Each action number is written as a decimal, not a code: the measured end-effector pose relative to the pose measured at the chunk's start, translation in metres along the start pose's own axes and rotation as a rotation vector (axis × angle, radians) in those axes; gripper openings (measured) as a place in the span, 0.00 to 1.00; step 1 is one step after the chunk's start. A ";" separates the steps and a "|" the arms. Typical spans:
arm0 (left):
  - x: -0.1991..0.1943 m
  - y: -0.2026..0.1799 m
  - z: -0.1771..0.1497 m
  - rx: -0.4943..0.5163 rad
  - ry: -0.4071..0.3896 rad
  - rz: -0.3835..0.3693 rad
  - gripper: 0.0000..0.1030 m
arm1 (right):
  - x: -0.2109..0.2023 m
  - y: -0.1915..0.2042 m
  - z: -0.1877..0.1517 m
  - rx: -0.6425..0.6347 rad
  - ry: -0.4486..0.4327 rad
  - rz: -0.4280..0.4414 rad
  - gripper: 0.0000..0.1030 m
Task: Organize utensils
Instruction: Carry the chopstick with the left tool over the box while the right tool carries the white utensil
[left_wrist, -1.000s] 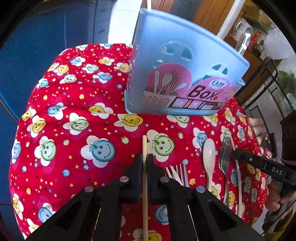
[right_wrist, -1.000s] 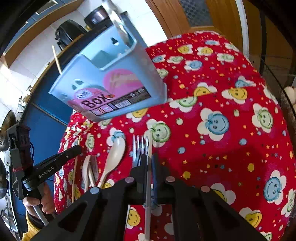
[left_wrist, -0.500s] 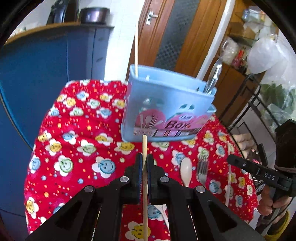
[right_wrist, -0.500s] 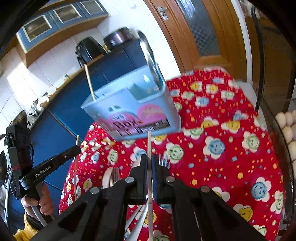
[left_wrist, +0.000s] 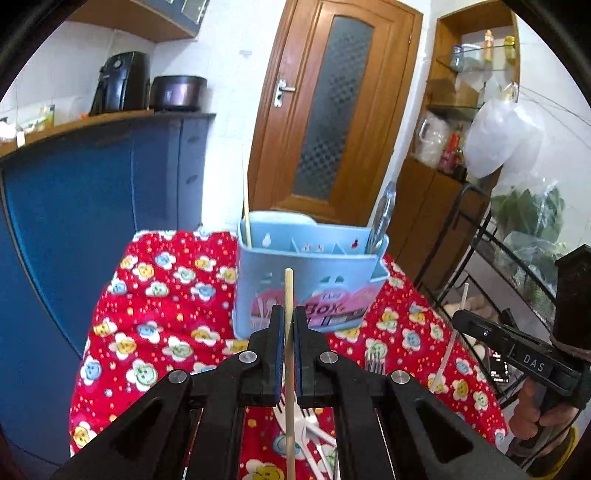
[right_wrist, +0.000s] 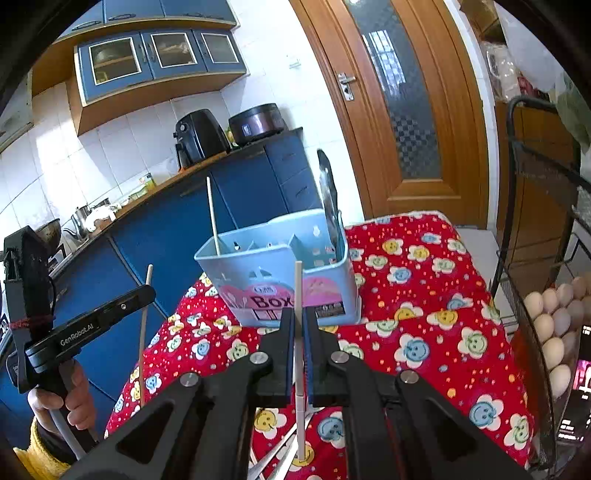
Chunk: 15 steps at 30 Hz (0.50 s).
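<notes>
A light blue utensil box (left_wrist: 308, 280) stands on the red flowered tablecloth (left_wrist: 155, 306); it also shows in the right wrist view (right_wrist: 280, 273). It holds a chopstick (left_wrist: 245, 206) at its left end and a metal utensil (left_wrist: 380, 218) at its right end. My left gripper (left_wrist: 289, 325) is shut on a wooden chopstick (left_wrist: 288, 295), held upright above the cloth in front of the box. My right gripper (right_wrist: 298, 326) is shut on a white chopstick (right_wrist: 297, 288), also upright in front of the box. White plastic forks (left_wrist: 306, 432) and a metal fork (left_wrist: 375, 363) lie on the cloth below.
A blue cabinet (left_wrist: 92, 192) stands left of the table, with an air fryer (right_wrist: 197, 136) and a cooker (right_wrist: 256, 123) on it. A wooden door (left_wrist: 332, 110) is behind. A black wire rack holding eggs (right_wrist: 554, 325) stands at the right.
Both grippers have lifted their chopsticks up off the cloth and tilted them upright. The box now appears farther and lower, seen from above its rim.
</notes>
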<state>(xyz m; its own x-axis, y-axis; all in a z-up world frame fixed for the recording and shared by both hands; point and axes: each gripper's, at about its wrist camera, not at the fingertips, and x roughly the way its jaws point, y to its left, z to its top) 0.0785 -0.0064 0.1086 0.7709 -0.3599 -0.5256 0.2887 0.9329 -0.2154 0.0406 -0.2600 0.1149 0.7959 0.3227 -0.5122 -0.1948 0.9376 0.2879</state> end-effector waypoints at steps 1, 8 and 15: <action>-0.001 0.000 0.003 -0.004 -0.007 -0.003 0.04 | -0.001 0.000 0.001 -0.002 -0.004 0.001 0.06; -0.005 0.000 0.024 -0.012 -0.050 -0.007 0.04 | -0.004 0.005 0.019 -0.026 -0.043 0.007 0.06; -0.010 0.001 0.056 -0.022 -0.120 0.003 0.04 | -0.006 0.009 0.039 -0.055 -0.079 0.006 0.06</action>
<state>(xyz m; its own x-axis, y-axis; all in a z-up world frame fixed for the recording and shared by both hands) 0.1026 -0.0007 0.1600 0.8347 -0.3515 -0.4240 0.2745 0.9329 -0.2331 0.0566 -0.2582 0.1521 0.8371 0.3192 -0.4442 -0.2291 0.9420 0.2452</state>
